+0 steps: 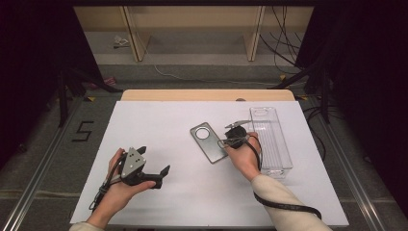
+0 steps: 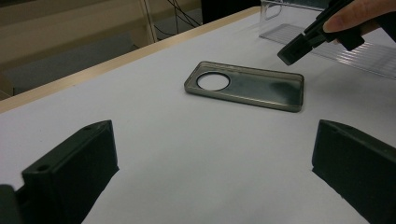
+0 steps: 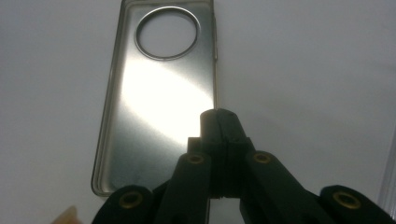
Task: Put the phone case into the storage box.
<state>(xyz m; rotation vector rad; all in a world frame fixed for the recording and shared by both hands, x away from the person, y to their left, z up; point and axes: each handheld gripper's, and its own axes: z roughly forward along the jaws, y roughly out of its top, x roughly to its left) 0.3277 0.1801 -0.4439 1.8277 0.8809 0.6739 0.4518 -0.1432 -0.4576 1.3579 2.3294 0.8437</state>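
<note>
Two hand-held grippers are over the white tabletop point(image 1: 159, 120), one in each of the person's hands. At the near left, the left hand point(image 1: 115, 185) holds the left gripper point(image 1: 153, 169) low over the sheet, its grey three-cornered plate on top and its cable trailing back toward the near edge. Its fingers point(image 2: 74, 168) stand wide apart with nothing between them; the left gripper view looks out through that gap across bare white sheet toward the middle of the tabletop.

In the middle lies a smoky, see-through phone case point(image 1: 208, 142), flat on the sheet with its open side up and its round camera hole point(image 3: 166, 32) at the far end. It sits at a slant, the near end swung a little to the right.

Just right of the case, the right hand point(image 1: 244, 159) holds the right gripper point(image 1: 227, 143), which points left and down at the case. Its fingers point(image 3: 219, 135) are pressed together, with nothing visible between them, and the tips sit over the case's near right part, by the long right edge. Whether they touch it, I cannot tell.

Farther right, close beside that hand, a clear plastic tray point(image 1: 278, 144) lies lengthwise, running from near to far along the right side of the tabletop.
</note>
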